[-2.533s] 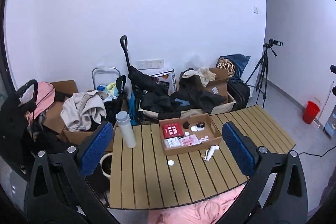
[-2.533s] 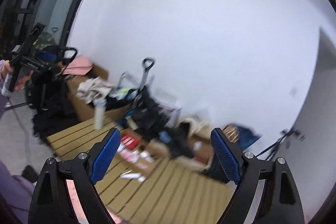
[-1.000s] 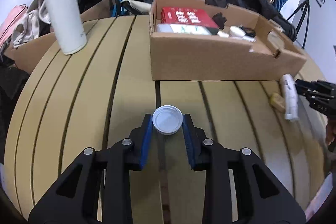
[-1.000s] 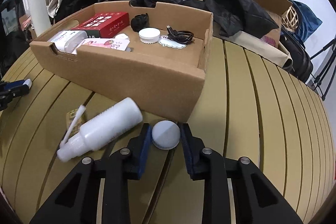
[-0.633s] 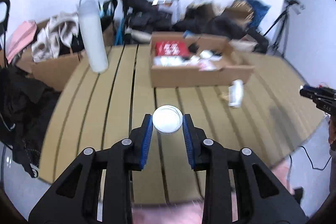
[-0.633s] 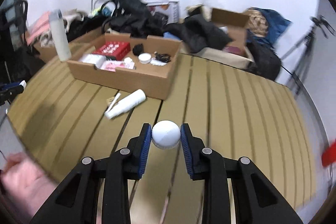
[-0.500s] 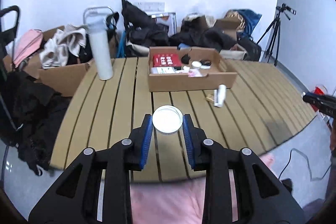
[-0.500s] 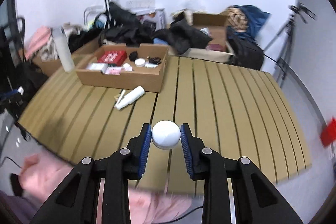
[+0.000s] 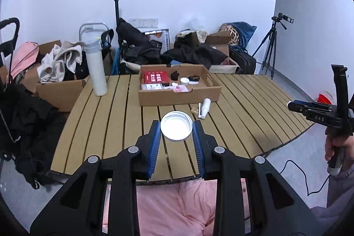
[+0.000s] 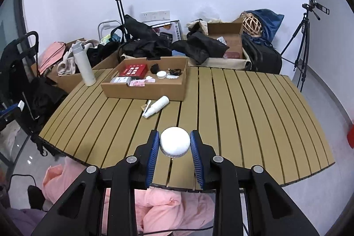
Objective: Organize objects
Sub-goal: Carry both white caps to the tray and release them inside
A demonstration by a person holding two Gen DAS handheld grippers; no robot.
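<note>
My left gripper [image 9: 176, 128] is shut on a white round lid [image 9: 176, 126], its hollow side up, held above the near part of the slatted wooden table [image 9: 124, 116]. My right gripper [image 10: 174, 142] is shut on a white round jar [image 10: 175, 141], also lifted over the table's [image 10: 243, 107] near edge. A cardboard tray [image 9: 179, 98] [image 10: 143, 90] with a red box, packets and a small white pot stands further back. A white bottle [image 9: 205, 106] [image 10: 157, 106] lies on its side in front of it. The right gripper's body [image 9: 318, 113] shows at the left view's right edge, held by a hand [image 9: 336, 145].
A tall white flask [image 9: 96, 72] [image 10: 84, 68] stands at the table's back left. Behind the table lie boxes, dark clothes, bags and a trolley handle [image 9: 116, 3]. A tripod [image 10: 305, 41] stands at the right. Pink cloth [image 9: 190, 205] shows below the near edge.
Both grippers rose and pulled back from the table top, carrying the lid and the jar with them. The tray and bottle now look far smaller; the last half second brought little motion.
</note>
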